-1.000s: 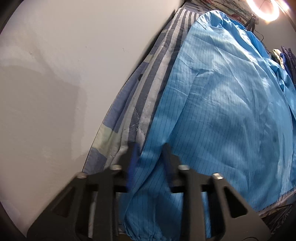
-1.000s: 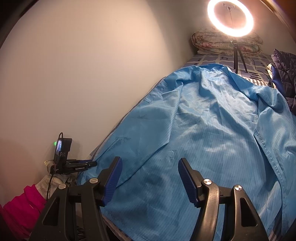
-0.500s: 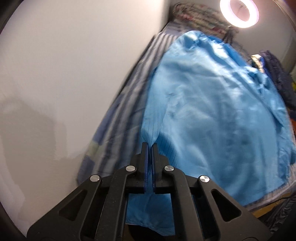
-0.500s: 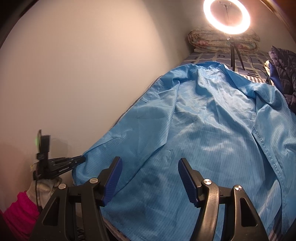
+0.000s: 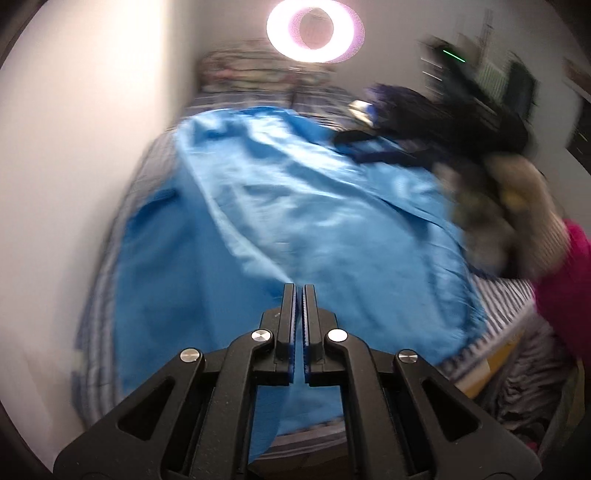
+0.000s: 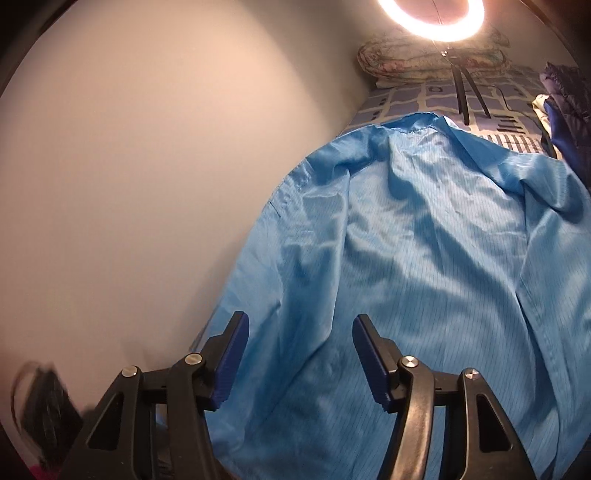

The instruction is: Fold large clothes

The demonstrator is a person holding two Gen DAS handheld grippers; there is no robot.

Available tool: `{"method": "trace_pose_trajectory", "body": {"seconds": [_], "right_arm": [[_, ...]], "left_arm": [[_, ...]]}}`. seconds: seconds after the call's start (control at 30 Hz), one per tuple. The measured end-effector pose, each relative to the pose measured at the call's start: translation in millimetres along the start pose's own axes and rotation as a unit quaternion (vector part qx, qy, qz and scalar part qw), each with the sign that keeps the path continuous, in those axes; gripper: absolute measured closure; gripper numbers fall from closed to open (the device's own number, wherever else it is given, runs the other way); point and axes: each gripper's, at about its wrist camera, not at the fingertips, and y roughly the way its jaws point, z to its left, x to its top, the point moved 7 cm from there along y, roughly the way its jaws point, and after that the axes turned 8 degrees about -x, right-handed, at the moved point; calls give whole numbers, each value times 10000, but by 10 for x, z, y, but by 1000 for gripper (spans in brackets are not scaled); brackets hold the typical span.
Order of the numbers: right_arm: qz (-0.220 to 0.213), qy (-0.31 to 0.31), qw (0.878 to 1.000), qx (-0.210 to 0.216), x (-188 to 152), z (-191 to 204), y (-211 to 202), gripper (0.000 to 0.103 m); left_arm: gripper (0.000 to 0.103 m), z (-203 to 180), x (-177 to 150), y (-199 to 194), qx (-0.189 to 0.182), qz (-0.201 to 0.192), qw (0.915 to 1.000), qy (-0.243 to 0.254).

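A large light-blue coat (image 5: 332, 221) lies spread over the bed, collar at the far end. My left gripper (image 5: 299, 286) is shut on a ridge of its fabric, which runs up from the coat into the jaws and hangs below them. This view is blurred by motion. In the right wrist view the same blue coat (image 6: 424, 258) fills the bed beside the wall. My right gripper (image 6: 301, 321) hovers over its near part with the jaws closing. Its blue pads stand apart and press on nothing.
A white wall (image 6: 129, 184) runs along the bed's left side. A lit ring light (image 6: 432, 18) on a tripod and a folded quilt (image 6: 424, 62) stand at the bed's head. Dark clothes (image 5: 443, 122) pile up on the right, with a pink garment (image 5: 569, 295) nearer.
My left gripper shut on the coat's left edge near the sleeve, then rose and swung right, pulling the fabric up with it. My right gripper shifted forward over the coat, its jaws a little narrower.
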Motion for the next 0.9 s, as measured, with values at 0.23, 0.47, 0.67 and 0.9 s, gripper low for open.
{"method": "trace_pose_trajectory", "body": {"seconds": [0.23,0.47,0.67,0.9], "right_arm": [[300,657,9962,490,67,-214,264,42],[649,-69,9969,449,350,153,825,42],[949,-795,9923,-39,529,600,1592,37],[1389,-1189,9824,-373,383,755,2182,103]], "left_arm": [[103,-633,-101,435,-430,421,9961,653],[103,-484,-140,377,-228,418,9975,530],[103,10,-273,88,-39,277,9992,-277],[103,706,-439,-113,410,131,9917,-1212]]}}
